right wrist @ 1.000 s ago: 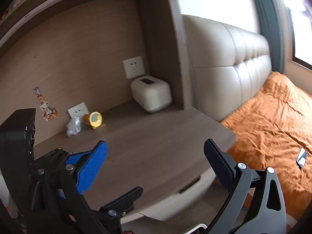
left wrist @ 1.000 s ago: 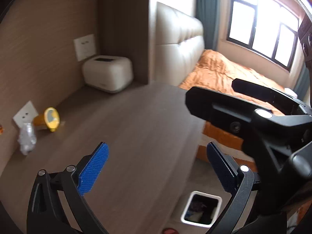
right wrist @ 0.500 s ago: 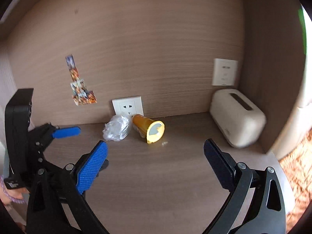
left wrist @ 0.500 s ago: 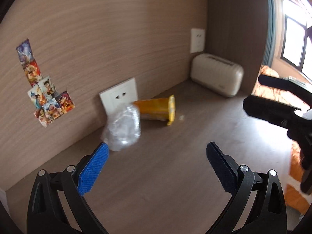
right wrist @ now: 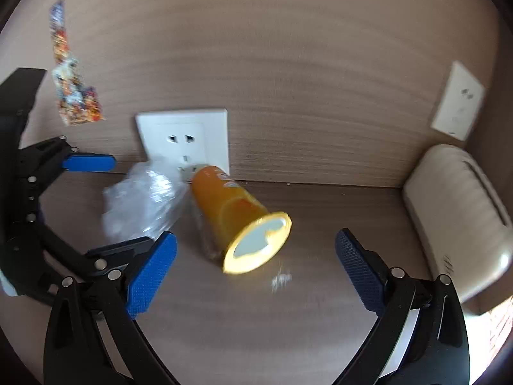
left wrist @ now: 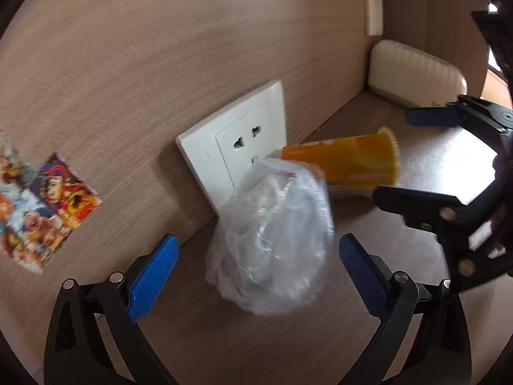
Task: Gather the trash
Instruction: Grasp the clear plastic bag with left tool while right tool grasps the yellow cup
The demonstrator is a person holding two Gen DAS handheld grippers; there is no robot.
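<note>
A crumpled clear plastic wrapper (left wrist: 272,240) lies on the wooden desk against the wall socket; in the right wrist view the wrapper (right wrist: 141,205) sits left of centre. Beside it an orange cup (left wrist: 346,166) lies on its side, its torn foil lid facing me in the right wrist view, cup (right wrist: 237,221). My left gripper (left wrist: 259,272) is open, its blue pads either side of the wrapper without touching it. My right gripper (right wrist: 256,269) is open just short of the cup's lid end. A small white scrap (right wrist: 281,279) lies by the lid.
A white wall socket (left wrist: 237,157) stands behind the trash. A cream box (right wrist: 461,224) sits at the desk's right end under a second wall plate (right wrist: 458,99). Stickers (left wrist: 38,205) are on the wall at left. The desk surface (right wrist: 256,337) runs toward me.
Both grippers have swung from the bed side toward the wall and closed in on the trash; the wrapper now lies between the left pads and the cup fills the right view.
</note>
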